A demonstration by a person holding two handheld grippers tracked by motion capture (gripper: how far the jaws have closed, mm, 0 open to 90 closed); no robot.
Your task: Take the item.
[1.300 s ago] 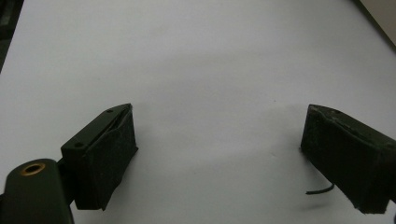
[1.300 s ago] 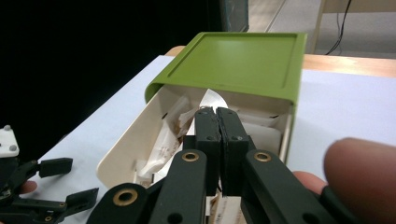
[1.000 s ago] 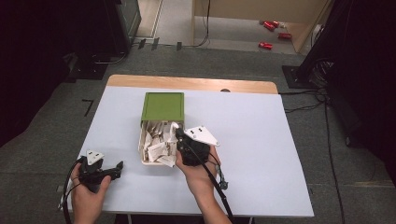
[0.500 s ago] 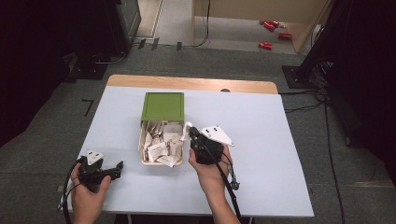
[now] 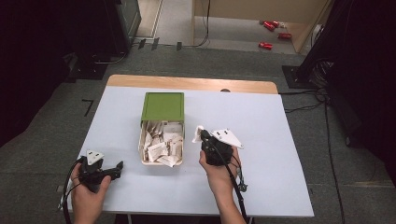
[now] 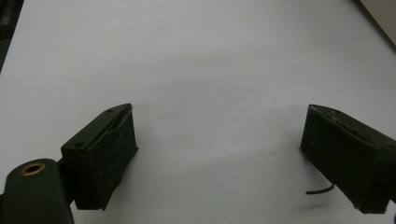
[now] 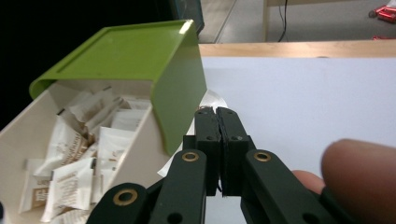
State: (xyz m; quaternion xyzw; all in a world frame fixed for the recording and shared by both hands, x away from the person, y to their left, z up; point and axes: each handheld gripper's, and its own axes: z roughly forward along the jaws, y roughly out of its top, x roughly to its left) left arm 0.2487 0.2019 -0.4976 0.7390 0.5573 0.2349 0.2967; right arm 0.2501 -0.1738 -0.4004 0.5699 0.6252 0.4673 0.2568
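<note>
- Carrying a small white paper sachet (image 5: 198, 133) clear of the box: right gripper (image 5: 204, 136) clamped shut on it, the packet pinched flat between the black fingers (image 7: 208, 135) with a white edge poking out beyond the tips and another below them.
- Lying just left of those fingertips, the cream plastic drawer box (image 5: 142, 149) with its green sliding cover (image 5: 162, 106), many more white sachets (image 5: 161, 144) heaped inside.
- Keeping the squeeze even and light from here; thin paper, likely to slip or tear if twisted.
- Lowering toward the bare white tabletop (image 5: 261, 121) ahead and to the right of the fingertips, well away from the green cover's corner, which in the right gripper view stands right next to the left finger.
- Letting go only once the sachet lies flat under the tips, then backing straight off so nothing drags.
- Resting idle near the table's front left corner, left gripper (image 5: 117, 167) with fingers (image 6: 105, 154) spread wide, nothing but white table between them; worth leaving there.
- Compared with a second ago: right gripper shifted rightward from above the drawer's right rim to open table beside it, grip unchanged; left gripper unmoved; box in the same spot.
</note>
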